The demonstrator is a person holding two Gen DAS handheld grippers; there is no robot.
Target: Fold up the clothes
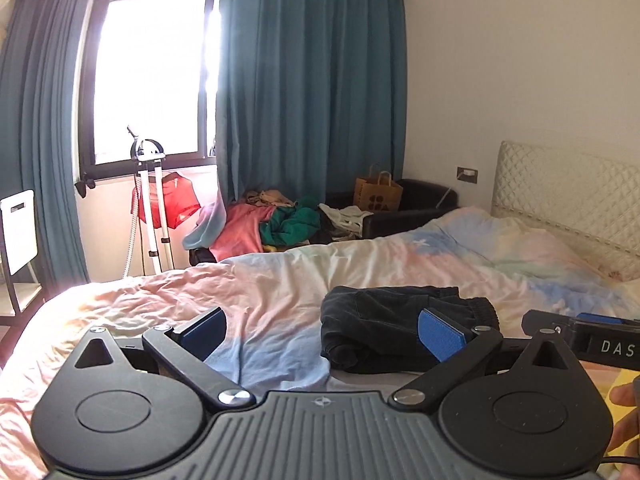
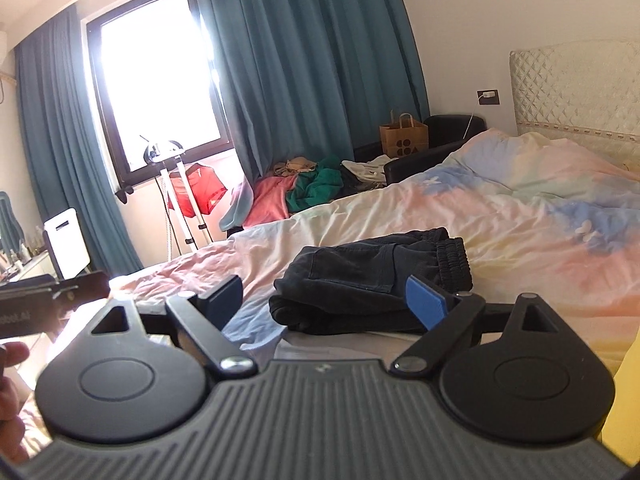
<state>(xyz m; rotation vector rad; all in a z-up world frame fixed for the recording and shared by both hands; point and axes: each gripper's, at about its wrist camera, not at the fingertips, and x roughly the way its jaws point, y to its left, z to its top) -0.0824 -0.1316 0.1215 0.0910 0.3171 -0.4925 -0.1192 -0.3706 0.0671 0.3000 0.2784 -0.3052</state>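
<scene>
The dark trousers (image 2: 372, 276) lie folded into a squat, thick bundle on the bed (image 2: 520, 216), their ribbed elastic waistband bunched at the far end and a stitched pocket facing up. The cloth looks heavy and matte, like washed denim. Under them the duvet is soft, creased cotton in washed pink, blue and pale yellow. The left gripper (image 1: 322, 334) and right gripper (image 2: 324, 300) both hover near the bundle with blue-padded jaws spread wide, holding nothing. Behind stands a quilted cream headboard (image 1: 568, 184). Across the room, teal curtains (image 1: 308, 80) frame a bright window (image 1: 152, 72), with a heap of clothes (image 1: 276, 220) and a paper bag (image 1: 378, 194).
</scene>
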